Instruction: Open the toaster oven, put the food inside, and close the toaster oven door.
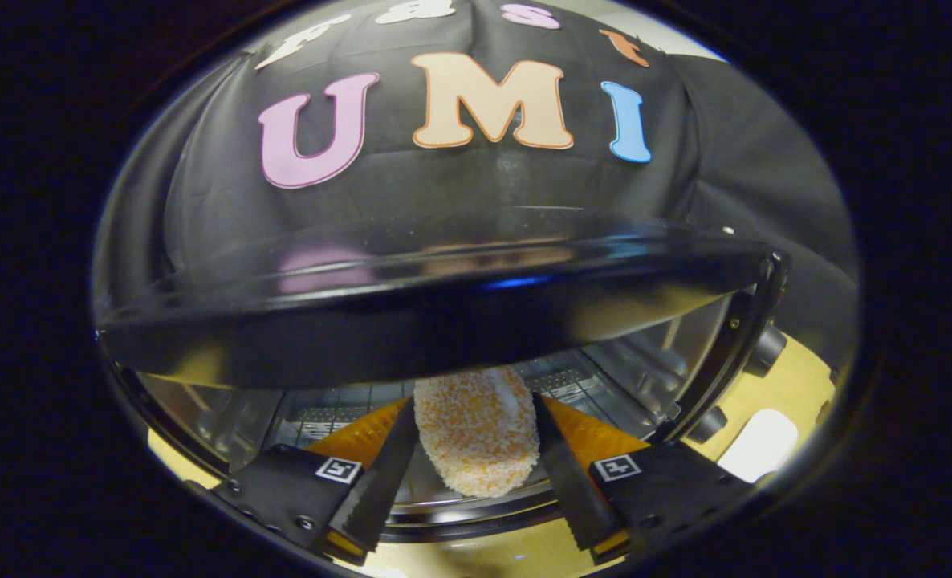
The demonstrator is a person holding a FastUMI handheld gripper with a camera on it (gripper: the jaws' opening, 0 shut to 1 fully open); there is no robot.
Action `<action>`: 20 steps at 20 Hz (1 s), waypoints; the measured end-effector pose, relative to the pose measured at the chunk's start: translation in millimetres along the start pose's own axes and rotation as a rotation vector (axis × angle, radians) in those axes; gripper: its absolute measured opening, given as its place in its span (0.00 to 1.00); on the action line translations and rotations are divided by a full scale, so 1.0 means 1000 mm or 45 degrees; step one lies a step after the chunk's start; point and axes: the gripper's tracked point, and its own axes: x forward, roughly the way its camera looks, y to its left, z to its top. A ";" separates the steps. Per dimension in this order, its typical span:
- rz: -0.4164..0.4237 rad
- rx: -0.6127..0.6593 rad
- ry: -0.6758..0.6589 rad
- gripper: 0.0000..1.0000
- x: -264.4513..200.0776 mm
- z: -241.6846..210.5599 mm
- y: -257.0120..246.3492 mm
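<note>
Breaded food piece point(476, 429), oblong, crumb-coated, low centre of frame, lying between the two fingers at the toaster oven point(444, 321) mouth. Gripper point(473, 449) part open; fingers flank the piece closely, firm contact on both sides unclear. Oven cavity open, wire rack point(323, 413) behind the food. Two knobs point(765, 353) at right. Yellow tabletop point(797, 385) beneath, white object point(757, 445) lower right

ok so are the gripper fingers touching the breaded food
Touching: in the gripper view both fingers press the sides of the breaded food piece, held inside the open toaster oven.
</note>
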 end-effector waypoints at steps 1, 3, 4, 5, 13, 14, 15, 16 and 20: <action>0.002 0.029 -0.006 0.92 -0.001 0.002 -0.001; 0.004 0.075 -0.007 0.94 -0.001 0.001 -0.004; 0.010 0.098 0.010 0.94 0.000 -0.001 -0.005; 0.020 0.121 0.024 0.94 0.000 -0.002 -0.004; -0.021 0.111 -0.059 0.94 -0.031 0.020 -0.018; -0.038 0.118 -0.082 0.94 -0.041 0.028 -0.022; -0.041 0.125 -0.104 0.93 -0.051 0.034 -0.023; -0.033 0.124 -0.116 0.93 -0.063 0.038 -0.022; -0.024 0.037 -0.172 0.93 -0.109 0.041 -0.025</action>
